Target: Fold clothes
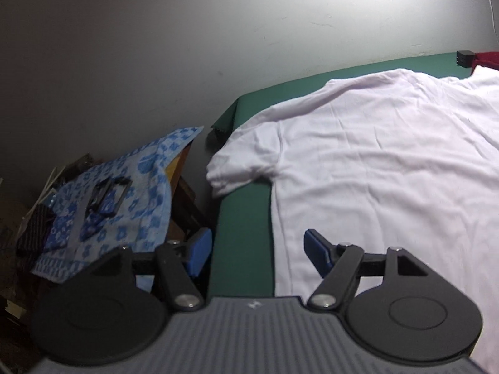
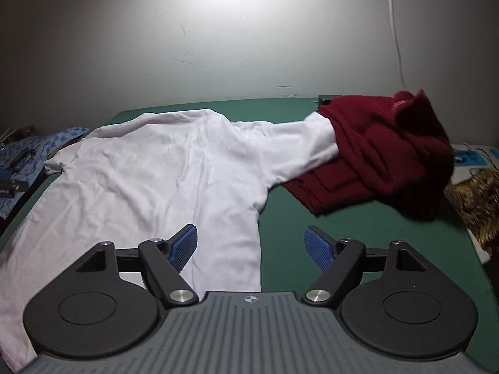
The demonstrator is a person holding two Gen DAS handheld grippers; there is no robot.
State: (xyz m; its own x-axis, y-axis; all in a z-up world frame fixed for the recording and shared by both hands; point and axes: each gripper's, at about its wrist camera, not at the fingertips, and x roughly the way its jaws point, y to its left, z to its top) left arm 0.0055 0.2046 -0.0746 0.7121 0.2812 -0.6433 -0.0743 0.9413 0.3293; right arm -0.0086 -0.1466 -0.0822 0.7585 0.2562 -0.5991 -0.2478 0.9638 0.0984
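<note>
A white T-shirt (image 1: 374, 162) (image 2: 162, 171) lies spread flat on the green table (image 1: 243, 237) (image 2: 368, 243). One sleeve (image 1: 240, 168) hangs near the table's left edge; the other sleeve (image 2: 299, 143) reaches up to a heap of dark red clothes (image 2: 383, 155). My left gripper (image 1: 257, 249) is open above the shirt's left side edge, one finger past the table's edge. My right gripper (image 2: 251, 244) is open above the shirt's right side edge, with nothing between its fingers.
A blue patterned cloth (image 1: 118, 199) with black clips on it covers a stand left of the table. A grey wall (image 2: 218, 46) runs behind, with a white cable (image 2: 396, 31) on it. A brown patterned cloth (image 2: 477, 205) lies off the right edge.
</note>
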